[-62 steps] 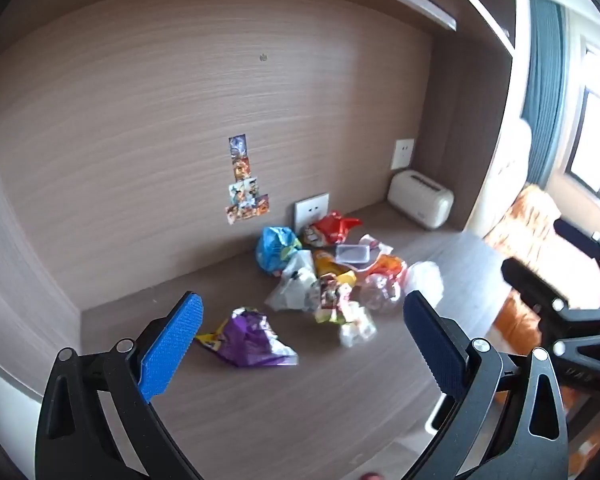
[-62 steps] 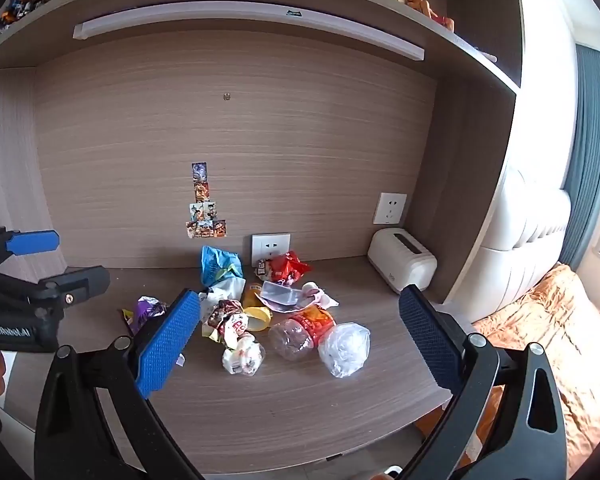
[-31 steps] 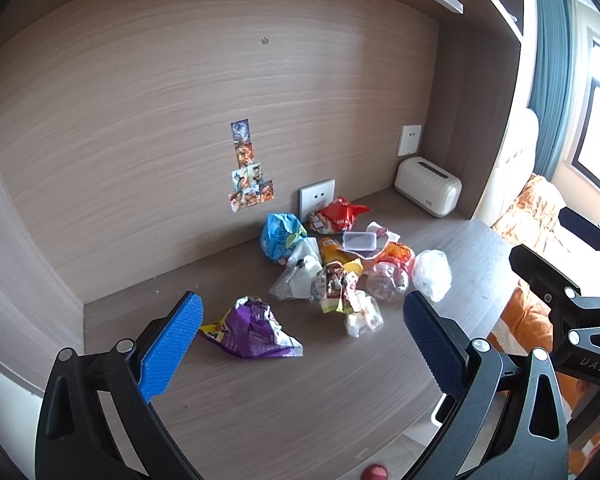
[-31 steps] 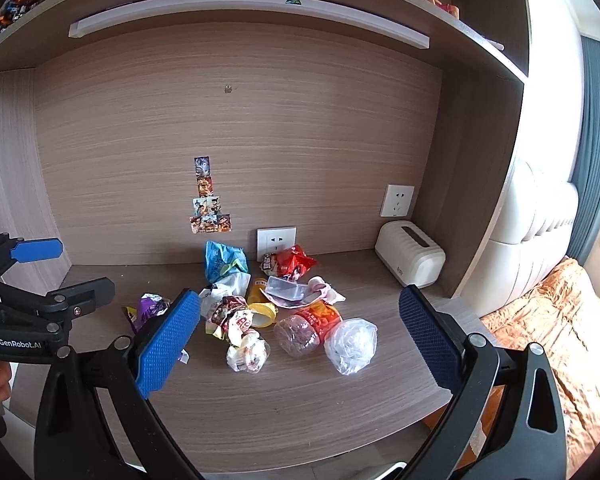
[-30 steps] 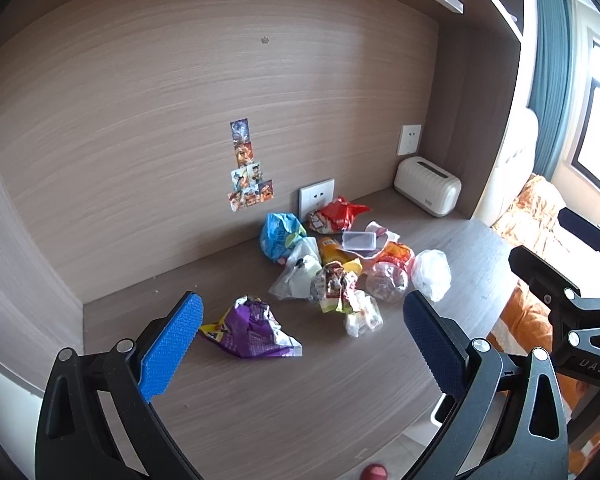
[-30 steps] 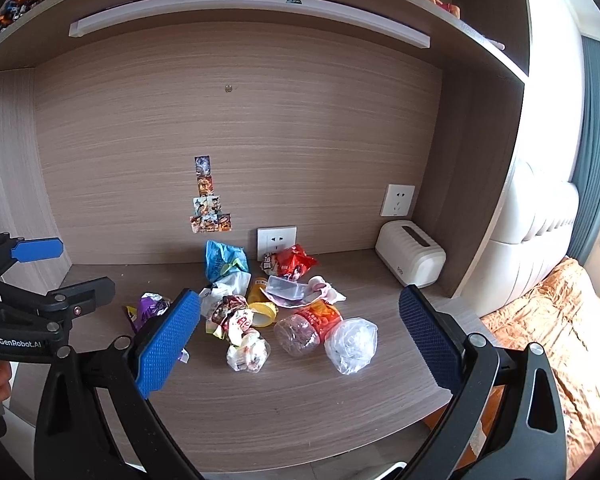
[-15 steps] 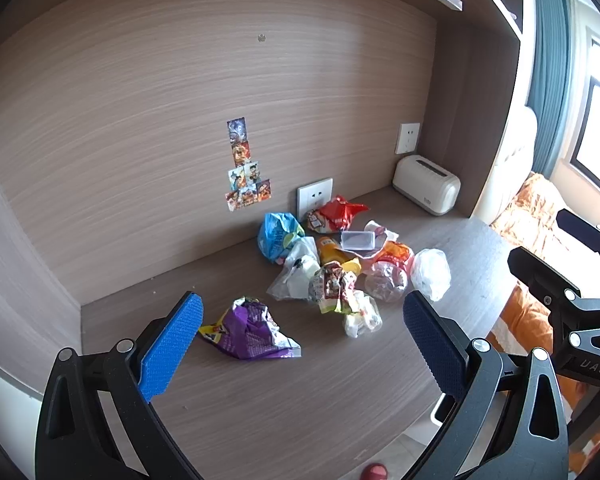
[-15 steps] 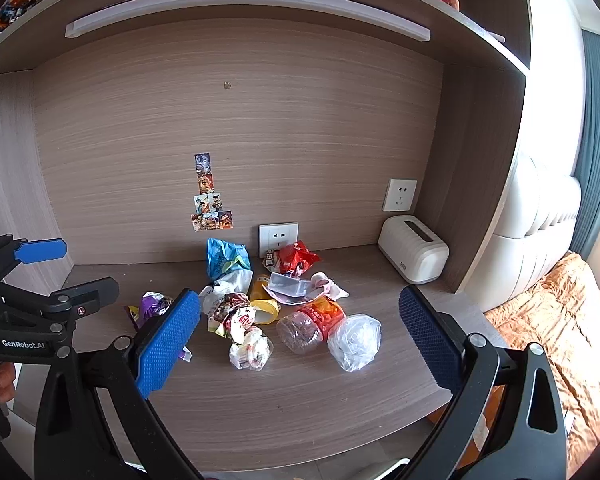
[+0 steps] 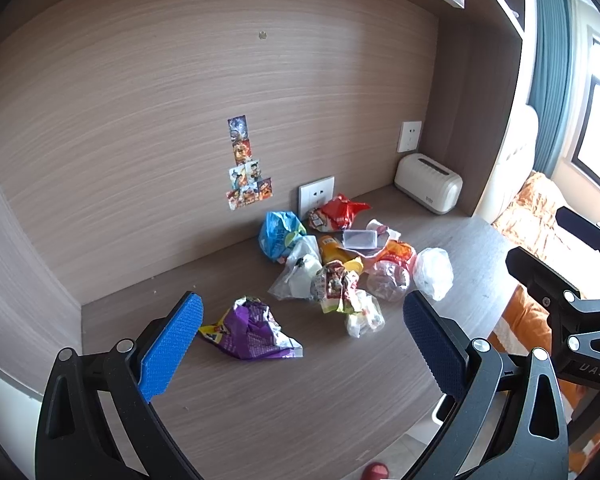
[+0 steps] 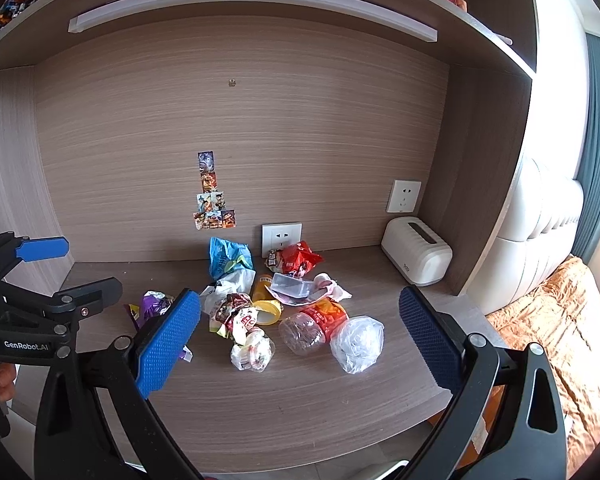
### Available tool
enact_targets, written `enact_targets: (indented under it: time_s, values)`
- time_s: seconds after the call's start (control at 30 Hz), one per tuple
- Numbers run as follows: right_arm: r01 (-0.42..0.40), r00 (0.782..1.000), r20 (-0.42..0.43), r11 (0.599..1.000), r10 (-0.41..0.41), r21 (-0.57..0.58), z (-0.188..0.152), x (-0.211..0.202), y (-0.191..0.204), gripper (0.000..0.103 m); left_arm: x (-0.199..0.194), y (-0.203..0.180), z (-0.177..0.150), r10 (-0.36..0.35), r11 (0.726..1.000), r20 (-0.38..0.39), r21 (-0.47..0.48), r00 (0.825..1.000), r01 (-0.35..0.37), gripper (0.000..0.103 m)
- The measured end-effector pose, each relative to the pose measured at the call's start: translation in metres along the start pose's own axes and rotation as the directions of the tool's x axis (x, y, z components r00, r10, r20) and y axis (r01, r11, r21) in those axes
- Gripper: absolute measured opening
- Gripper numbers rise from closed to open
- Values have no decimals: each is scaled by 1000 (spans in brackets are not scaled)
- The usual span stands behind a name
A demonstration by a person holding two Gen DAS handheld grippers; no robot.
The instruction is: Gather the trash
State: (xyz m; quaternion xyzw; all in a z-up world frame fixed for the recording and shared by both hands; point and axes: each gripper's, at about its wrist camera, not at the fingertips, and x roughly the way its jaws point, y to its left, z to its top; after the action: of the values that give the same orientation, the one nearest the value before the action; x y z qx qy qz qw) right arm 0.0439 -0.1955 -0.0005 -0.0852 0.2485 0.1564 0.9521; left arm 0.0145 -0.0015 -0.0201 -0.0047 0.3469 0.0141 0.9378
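The left tongs [image 9: 302, 336] hang above the near left of the table [image 9: 284, 404], jaws spread wide and empty. That suits an approach, I judge: nothing is gripped yet, and the open jaws frame the purple wrapper [image 9: 250, 330], which lies alone on the left, a little apart from the rest and nearest to them. It is crumpled foil, purple with yellow and white edges, flattened against the wood.

To its right the trash sits in one loose heap in the middle of the table, reaching back to the wall socket [image 10: 281, 239]. At the far side are a blue bag [image 10: 228, 258] and a red packet [image 10: 296, 261]. Nearer lie a yellow tub [image 10: 266, 300], a clear flat lid [image 10: 290, 285], printed crumpled wrappers [image 10: 238, 316], a squashed clear bottle [image 10: 310, 325] with a red label, and a balled clear plastic bag [image 10: 356, 343] at the right edge of the heap. All look light and crushable.

The right tongs [image 10: 300, 344] are also wide and empty, held back over the near edge, facing the heap. A white toaster [image 10: 416, 250] stands far right, well apart from the heap.
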Motion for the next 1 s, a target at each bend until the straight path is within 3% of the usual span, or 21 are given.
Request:
enact_targets:
  time_s: [0.57, 0.77, 1.0]
  values:
    - [-38, 999, -26, 999, 38, -6, -1, 20, 12, 99, 10, 14, -5, -1, 1000, -6, -12, 1000, 1, 98]
    - [-69, 996, -60, 997, 66, -39, -7, 47, 34, 99, 33, 29, -16, 26, 1000, -33, -5, 999, -27, 98]
    - [-106, 987, -126, 994, 101, -34, -16, 100, 57, 99, 85, 59, -30, 33, 999, -118, -30, 992, -37, 98]
